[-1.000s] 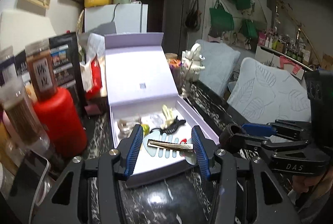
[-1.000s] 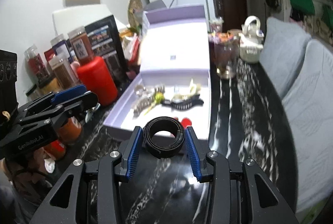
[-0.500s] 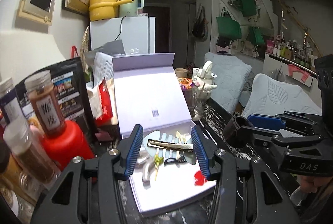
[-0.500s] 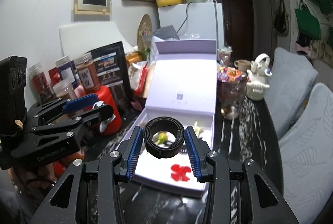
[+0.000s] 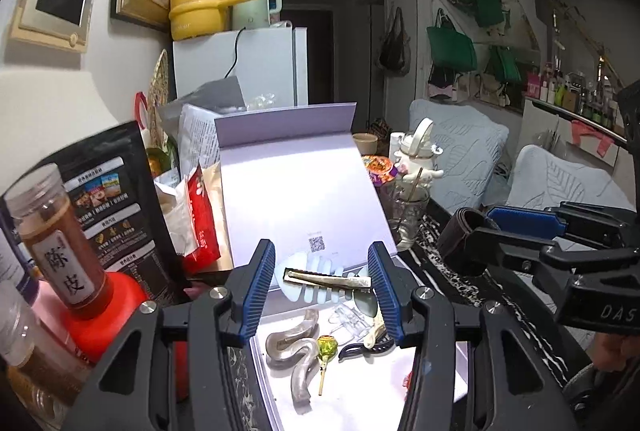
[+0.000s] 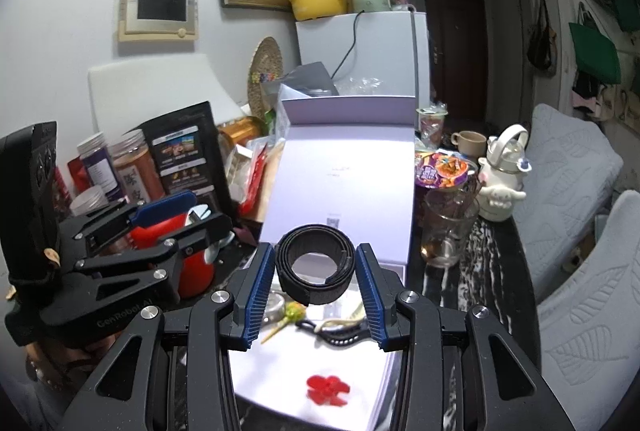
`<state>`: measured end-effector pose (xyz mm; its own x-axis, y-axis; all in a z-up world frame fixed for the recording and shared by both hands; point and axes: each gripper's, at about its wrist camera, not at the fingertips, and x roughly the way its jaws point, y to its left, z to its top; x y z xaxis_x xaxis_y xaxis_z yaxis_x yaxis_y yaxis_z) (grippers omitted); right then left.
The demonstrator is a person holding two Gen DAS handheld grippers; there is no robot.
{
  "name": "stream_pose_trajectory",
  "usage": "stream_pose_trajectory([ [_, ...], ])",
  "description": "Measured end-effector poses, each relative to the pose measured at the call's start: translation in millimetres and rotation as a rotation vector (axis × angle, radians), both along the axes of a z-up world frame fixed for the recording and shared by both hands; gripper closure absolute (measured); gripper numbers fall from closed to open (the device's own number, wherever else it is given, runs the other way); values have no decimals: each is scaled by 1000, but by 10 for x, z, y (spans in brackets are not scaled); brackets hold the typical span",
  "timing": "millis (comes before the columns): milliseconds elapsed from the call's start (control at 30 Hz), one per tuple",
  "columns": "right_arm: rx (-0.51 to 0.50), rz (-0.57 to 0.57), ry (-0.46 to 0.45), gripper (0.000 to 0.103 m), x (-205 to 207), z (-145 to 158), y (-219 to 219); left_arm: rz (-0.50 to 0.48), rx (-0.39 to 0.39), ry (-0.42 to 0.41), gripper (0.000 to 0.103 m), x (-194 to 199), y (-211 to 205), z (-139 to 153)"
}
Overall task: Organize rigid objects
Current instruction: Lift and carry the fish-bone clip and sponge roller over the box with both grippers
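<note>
The amber spice jar (image 5: 60, 243) carries a white label reading "陈皮". "DAS" shows on the right tool (image 5: 472, 231); "GenRobot", perhaps followed by "AI", on the left tool (image 6: 208, 227). The purple box lid (image 5: 304, 199) bears a QR code.

Open box (image 6: 394, 273) on table (image 6: 496, 283); jars (image 5: 60, 231) left, glass (image 6: 448, 231) right; lollipop (image 5: 325, 347) inside.

I see a fish-bone hair clip (image 5: 320, 281) of pale matt plastic with a brushed gold metal bar, pressed between my left gripper's (image 5: 322, 285) ribbed blue rubber pads. My right gripper (image 6: 315, 277) clamps a rolled black band (image 6: 315, 265), matt and woven like cloth. The open box (image 5: 304, 191) looks like smooth lilac card. The countertop (image 6: 496, 271) is glossy black stone with white veins. A clear glass cup (image 6: 448, 227) shines beside it.
</note>
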<state>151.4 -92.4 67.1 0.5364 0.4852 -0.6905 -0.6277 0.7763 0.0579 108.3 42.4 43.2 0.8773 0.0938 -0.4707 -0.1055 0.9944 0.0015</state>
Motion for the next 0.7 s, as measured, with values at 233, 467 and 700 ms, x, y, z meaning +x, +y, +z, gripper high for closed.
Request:
stream_pose_trajectory([
  [233,-45,7,57,62,149,-280,25,-5,24,80,55,198,-1,-226],
  [467,-94,5,114,62,283,-523,62,-11,17,160,55,390,3,-452],
  [700,-169,-3,172,62,341,-811,88,-21,32,253,55,557,-31,-722],
])
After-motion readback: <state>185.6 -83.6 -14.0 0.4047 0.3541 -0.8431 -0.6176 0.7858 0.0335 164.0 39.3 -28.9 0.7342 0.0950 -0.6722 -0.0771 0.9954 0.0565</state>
